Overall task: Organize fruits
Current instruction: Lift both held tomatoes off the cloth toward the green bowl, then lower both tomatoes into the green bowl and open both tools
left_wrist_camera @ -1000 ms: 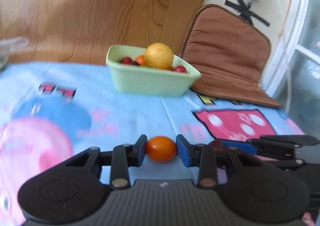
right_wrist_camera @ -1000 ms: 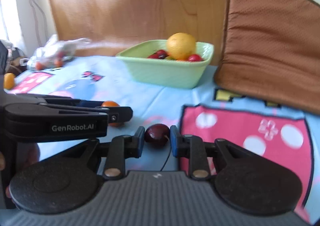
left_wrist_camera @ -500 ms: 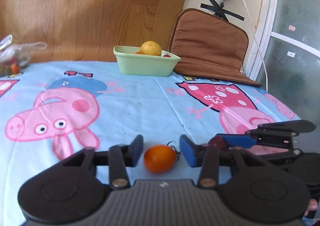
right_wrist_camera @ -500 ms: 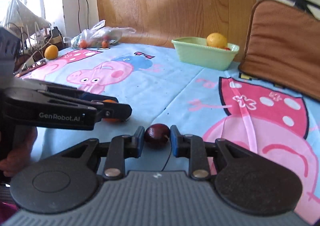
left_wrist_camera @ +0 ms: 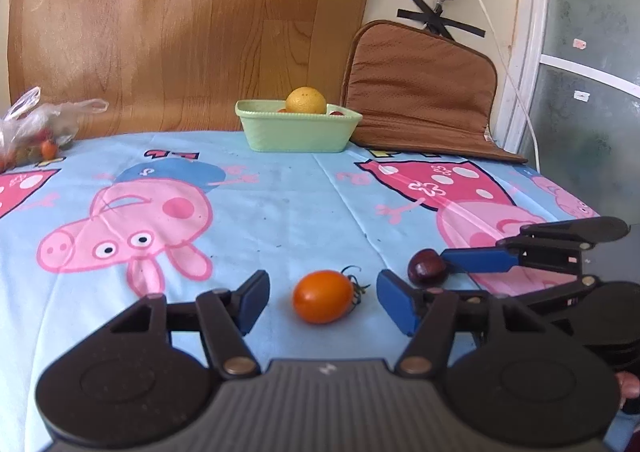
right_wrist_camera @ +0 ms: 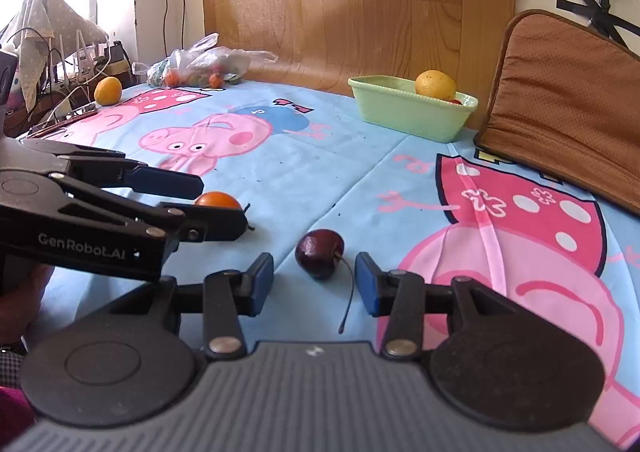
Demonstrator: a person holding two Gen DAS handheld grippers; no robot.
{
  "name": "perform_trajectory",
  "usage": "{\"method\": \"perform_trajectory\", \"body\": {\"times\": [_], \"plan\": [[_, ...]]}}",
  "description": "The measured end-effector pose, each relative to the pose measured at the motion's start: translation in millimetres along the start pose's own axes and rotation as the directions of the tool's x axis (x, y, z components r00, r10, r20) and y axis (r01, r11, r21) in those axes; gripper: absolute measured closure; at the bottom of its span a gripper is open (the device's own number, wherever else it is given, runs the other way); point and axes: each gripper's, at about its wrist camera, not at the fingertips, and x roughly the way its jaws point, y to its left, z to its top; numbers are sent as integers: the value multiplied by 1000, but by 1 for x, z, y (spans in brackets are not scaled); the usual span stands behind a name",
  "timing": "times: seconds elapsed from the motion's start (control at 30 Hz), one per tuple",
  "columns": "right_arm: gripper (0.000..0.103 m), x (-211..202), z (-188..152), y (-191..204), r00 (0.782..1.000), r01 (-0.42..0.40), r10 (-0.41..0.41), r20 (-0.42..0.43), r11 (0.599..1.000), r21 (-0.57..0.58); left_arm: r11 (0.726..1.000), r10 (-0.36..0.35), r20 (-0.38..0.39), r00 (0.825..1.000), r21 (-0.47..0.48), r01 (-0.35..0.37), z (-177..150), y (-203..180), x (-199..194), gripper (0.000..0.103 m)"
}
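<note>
An orange cherry tomato (left_wrist_camera: 322, 296) lies on the cartoon tablecloth between the fingers of my open left gripper (left_wrist_camera: 320, 300), touching neither. A dark red cherry (right_wrist_camera: 320, 258) with its stem lies between the fingers of my open right gripper (right_wrist_camera: 315, 280), also free. The tomato also shows in the right wrist view (right_wrist_camera: 218, 199), and the cherry in the left wrist view (left_wrist_camera: 426, 272). A pale green basket (left_wrist_camera: 298, 130) holding an orange (left_wrist_camera: 306, 101) and small red fruits stands at the far edge of the table.
A brown cushion (left_wrist_camera: 420, 92) leans against the wall right of the basket. A plastic bag of small fruits (right_wrist_camera: 200, 68) and a loose orange (right_wrist_camera: 107, 90) lie at the far left. Cables and clutter sit past the table's left edge.
Both grippers have pulled back from the basket towards the near side of the table. Each set its fruit down on the cloth and opened: the left let go first, the right after.
</note>
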Motion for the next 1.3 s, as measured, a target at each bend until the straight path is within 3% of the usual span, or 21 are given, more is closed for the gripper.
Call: {"method": "perform_trajectory", "body": {"times": [0.07, 0.13, 0.17, 0.23, 0.43, 0.6, 0.9, 1.1, 1.3], "plan": [[55, 2, 1, 1, 1000, 2, -2, -1, 1000, -8, 1000, -13, -18, 1000, -18, 13, -1, 3, 5, 62], [56, 3, 0, 1, 1000, 0, 0, 4, 1000, -13, 1000, -20, -19, 1000, -12, 20, -2, 3, 6, 69], [56, 3, 0, 0, 1000, -5, 5, 6, 1000, -8, 1000, -25, -18, 1000, -8, 25, -2, 2, 6, 69], [74, 3, 1, -1, 1000, -9, 10, 12, 1000, -2, 999, -39, -18, 999, -4, 39, -2, 1, 6, 70], [74, 6, 13, -9, 999, -41, 39, 34, 998, 40, 993, -106, 13, 994, -51, 106, 23, 6, 9, 70], [74, 22, 48, -28, 994, 12, -16, 112, 999, 39, 991, -111, 59, 992, -67, 115, 74, 19, 34, 70], [74, 105, 123, -100, 980, 86, -110, 168, 986, 142, 989, -66, 81, 995, -125, 75, 170, 58, 137, 70], [73, 160, 137, -129, 986, 86, -111, 125, 978, 188, 990, -43, 17, 999, -137, 45, 183, 73, 200, 69], [72, 172, 134, -128, 988, 73, -96, 123, 981, 181, 994, -26, 11, 1000, -109, 28, 180, 71, 213, 63]]}}
